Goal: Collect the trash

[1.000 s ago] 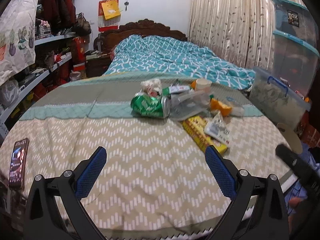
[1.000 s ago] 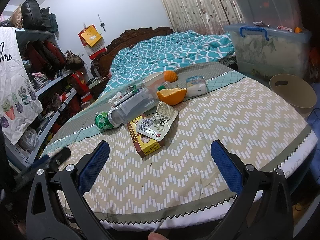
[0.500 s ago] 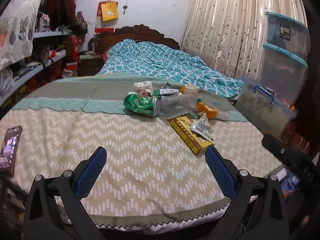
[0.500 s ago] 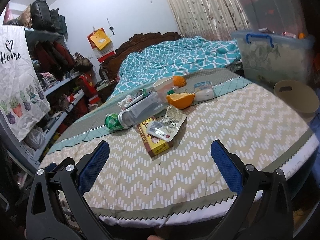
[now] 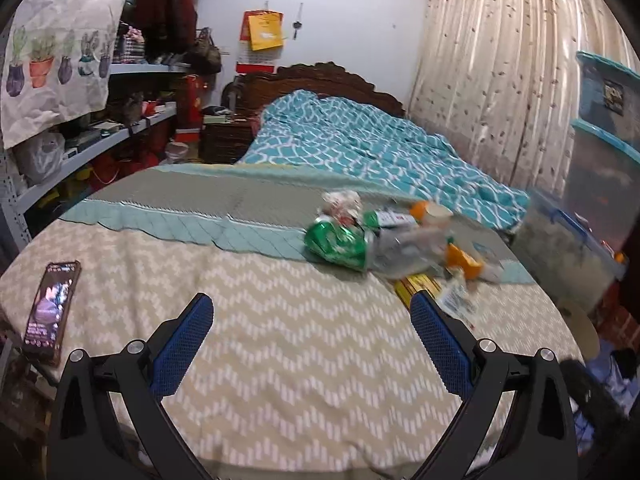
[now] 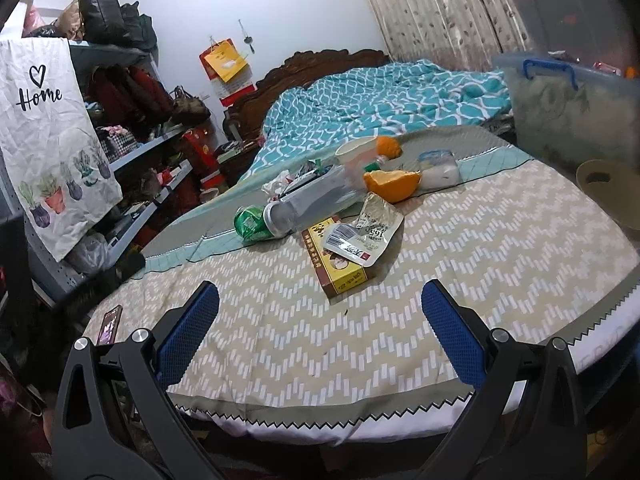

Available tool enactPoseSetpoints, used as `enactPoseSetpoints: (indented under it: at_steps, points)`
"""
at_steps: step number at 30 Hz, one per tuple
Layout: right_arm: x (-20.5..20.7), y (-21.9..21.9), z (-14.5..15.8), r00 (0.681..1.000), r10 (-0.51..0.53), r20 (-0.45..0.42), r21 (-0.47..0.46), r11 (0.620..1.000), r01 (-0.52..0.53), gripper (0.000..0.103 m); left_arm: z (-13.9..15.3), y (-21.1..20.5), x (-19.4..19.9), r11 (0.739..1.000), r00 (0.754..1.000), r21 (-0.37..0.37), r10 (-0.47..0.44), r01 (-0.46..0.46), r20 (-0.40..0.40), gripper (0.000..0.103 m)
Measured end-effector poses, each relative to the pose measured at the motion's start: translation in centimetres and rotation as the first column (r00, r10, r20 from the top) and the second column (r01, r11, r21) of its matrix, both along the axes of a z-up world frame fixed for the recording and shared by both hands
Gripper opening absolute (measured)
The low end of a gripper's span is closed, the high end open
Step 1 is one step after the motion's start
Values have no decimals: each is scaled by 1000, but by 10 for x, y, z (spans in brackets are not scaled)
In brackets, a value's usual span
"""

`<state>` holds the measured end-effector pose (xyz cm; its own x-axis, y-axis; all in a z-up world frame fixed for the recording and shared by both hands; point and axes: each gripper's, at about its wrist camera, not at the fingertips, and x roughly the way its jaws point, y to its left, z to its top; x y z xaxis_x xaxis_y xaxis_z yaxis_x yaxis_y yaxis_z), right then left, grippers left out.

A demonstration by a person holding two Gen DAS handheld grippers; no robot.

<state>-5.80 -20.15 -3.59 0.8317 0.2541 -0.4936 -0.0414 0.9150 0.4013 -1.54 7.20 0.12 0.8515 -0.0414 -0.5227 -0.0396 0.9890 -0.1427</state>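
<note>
A pile of trash lies on the cloth-covered table point(image 6: 460, 264): a crushed green can point(image 5: 336, 245) point(image 6: 250, 222), a clear plastic bottle point(image 6: 316, 200), a yellow box point(image 6: 338, 262), foil wrappers point(image 6: 374, 222), an orange peel point(image 6: 394, 184), a paper cup point(image 6: 358, 152) and a small plastic tub point(image 6: 438, 166). My left gripper point(image 5: 310, 344) is open and empty, well short of the pile. My right gripper point(image 6: 320, 330) is open and empty near the table's front edge, short of the yellow box.
A phone point(image 5: 50, 308) lies at the table's left edge. A beige bin point(image 6: 610, 190) stands on the floor to the right, beside clear storage boxes point(image 6: 568, 104). A bed point(image 5: 360, 148) is behind the table, shelves point(image 5: 100, 136) to the left.
The left gripper view has swung left and nearer, so the pile now sits to the right. The right gripper view has shifted slightly. Both grippers stay open.
</note>
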Motion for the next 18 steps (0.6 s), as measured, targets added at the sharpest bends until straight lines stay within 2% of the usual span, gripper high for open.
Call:
enactPoseSetpoints:
  at_steps: [10,13,18]
  points:
    - [10,9,-9,993,107,-45,25,994,-106,100,22,-4,32,998,1000,60,-5,4,31,94]
    - [14,18,-12,984,162,-75,-3,987,-163,100,19,-10,48,997,1000,69,-18,18,-1,94]
    - [11,10,-9,992,118,-46,-43,992,-120,100,4,-19,69,997,996,39,-65,67,-55,94]
